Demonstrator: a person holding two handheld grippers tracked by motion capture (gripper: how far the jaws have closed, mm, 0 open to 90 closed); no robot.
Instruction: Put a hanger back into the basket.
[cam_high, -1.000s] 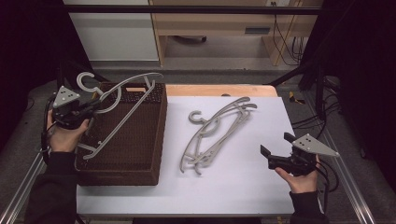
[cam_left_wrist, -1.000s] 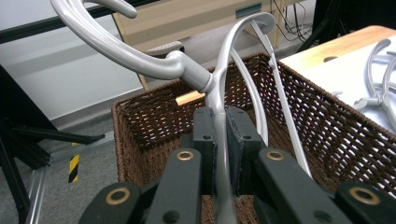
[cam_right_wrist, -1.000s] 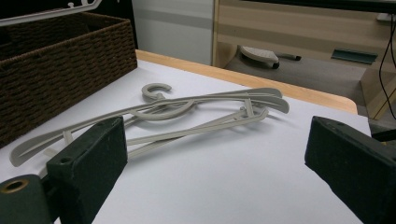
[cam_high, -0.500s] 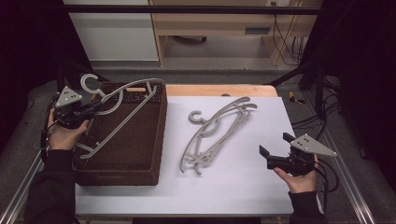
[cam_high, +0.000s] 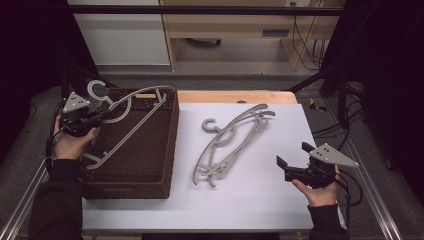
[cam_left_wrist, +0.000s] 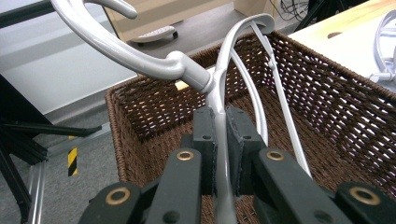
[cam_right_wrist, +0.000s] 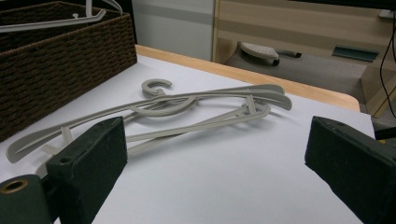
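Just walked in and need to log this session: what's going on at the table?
A person works with a gripper in each hand. The left gripper is shut on a grey hanger, just below its hook, holding it over the wicker basket. A pile of hangers lies on the white table beside the basket. The right gripper is open and holds nothing, resting to the right of that pile.

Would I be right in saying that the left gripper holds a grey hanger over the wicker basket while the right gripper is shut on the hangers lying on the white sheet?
Not quite: the right gripper is open and holds nothing, as the right gripper view shows; the hangers lie apart from it on the white sheet. The left gripper does hold a grey hanger over the wicker basket.
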